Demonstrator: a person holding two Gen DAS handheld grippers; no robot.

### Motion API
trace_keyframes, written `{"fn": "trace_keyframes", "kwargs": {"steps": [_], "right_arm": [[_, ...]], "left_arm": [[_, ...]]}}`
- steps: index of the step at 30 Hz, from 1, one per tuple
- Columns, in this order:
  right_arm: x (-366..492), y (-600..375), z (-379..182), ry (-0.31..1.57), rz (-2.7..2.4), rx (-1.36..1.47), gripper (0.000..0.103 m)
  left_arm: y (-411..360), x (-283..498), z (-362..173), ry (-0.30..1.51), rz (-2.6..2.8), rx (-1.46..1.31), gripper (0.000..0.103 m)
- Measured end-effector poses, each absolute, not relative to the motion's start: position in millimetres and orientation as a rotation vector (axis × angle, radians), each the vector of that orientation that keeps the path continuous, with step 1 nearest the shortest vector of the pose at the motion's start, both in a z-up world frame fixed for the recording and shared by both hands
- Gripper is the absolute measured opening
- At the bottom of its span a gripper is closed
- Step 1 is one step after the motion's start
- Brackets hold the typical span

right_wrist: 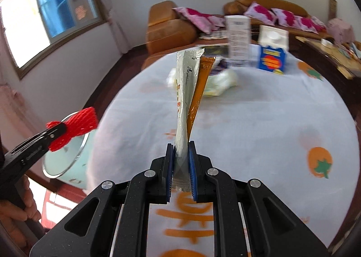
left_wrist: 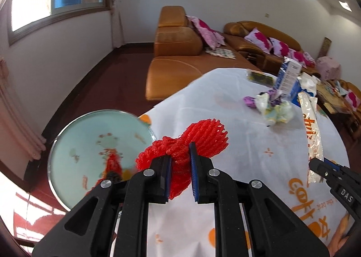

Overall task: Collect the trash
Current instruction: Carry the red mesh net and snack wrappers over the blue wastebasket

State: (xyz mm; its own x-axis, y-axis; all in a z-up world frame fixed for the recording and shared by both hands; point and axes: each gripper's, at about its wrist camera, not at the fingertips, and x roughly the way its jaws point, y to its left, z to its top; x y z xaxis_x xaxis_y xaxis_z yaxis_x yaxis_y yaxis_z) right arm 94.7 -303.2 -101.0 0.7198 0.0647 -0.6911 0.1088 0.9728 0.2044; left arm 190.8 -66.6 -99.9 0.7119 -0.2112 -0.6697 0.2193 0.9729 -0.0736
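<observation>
Left gripper: your left gripper [left_wrist: 180,162] had its jaws clamped on the red foam fruit net [left_wrist: 191,142], squeezing it at the waist so it bulged out on both sides of the pads
Red net position: you held it in the air above the table's near-left edge, just beside the rim of the pale green bin [left_wrist: 94,144]; in the right wrist view the same net [right_wrist: 76,123] hung over the bin's rim
Right gripper: your right gripper [right_wrist: 181,162] had its jaws pressed together on the lower end of a long white-and-orange snack wrapper [right_wrist: 183,103], which stood up tall between the pads
Wrapper position: you had it lifted clear of the tablecloth, with its sealed top edge pointing toward the far side of the table
Bin: it sat on the floor left of the table, with a shiny metal rim and a few scraps showing inside
Table: you worked over a round table [left_wrist: 259,144] under a white cloth printed with orange fruit and orange lettering
Trash left on the table: a crumpled pale wrapper [left_wrist: 278,112], a small purple wrapper [left_wrist: 249,101], an upright blue-and-white carton [left_wrist: 287,76] and a flat dark packet [left_wrist: 260,77] lay at the far side
Your left hand: it [right_wrist: 15,209] gripped the handle at the lower-left edge of the right wrist view
Background: an orange leather sofa [left_wrist: 178,63] with pink cushions stood behind the table
</observation>
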Motion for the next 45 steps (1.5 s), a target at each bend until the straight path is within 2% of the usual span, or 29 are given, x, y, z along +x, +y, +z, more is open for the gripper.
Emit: {"fn": "trace_keyframes", "kwargs": {"steps": [26, 45], "right_arm": [[127.4, -194.6, -91.7, 0.787, 0.185, 0.125, 0.014], [147.3, -152.4, -92.9, 0.810, 0.269, 0.084, 0.014]], "left_arm": [[24.0, 191.4, -106.4, 0.737, -0.069, -0.085, 0.014], [53.9, 201.1, -121.7, 0.768, -0.011, -0.130, 0.014]]}}
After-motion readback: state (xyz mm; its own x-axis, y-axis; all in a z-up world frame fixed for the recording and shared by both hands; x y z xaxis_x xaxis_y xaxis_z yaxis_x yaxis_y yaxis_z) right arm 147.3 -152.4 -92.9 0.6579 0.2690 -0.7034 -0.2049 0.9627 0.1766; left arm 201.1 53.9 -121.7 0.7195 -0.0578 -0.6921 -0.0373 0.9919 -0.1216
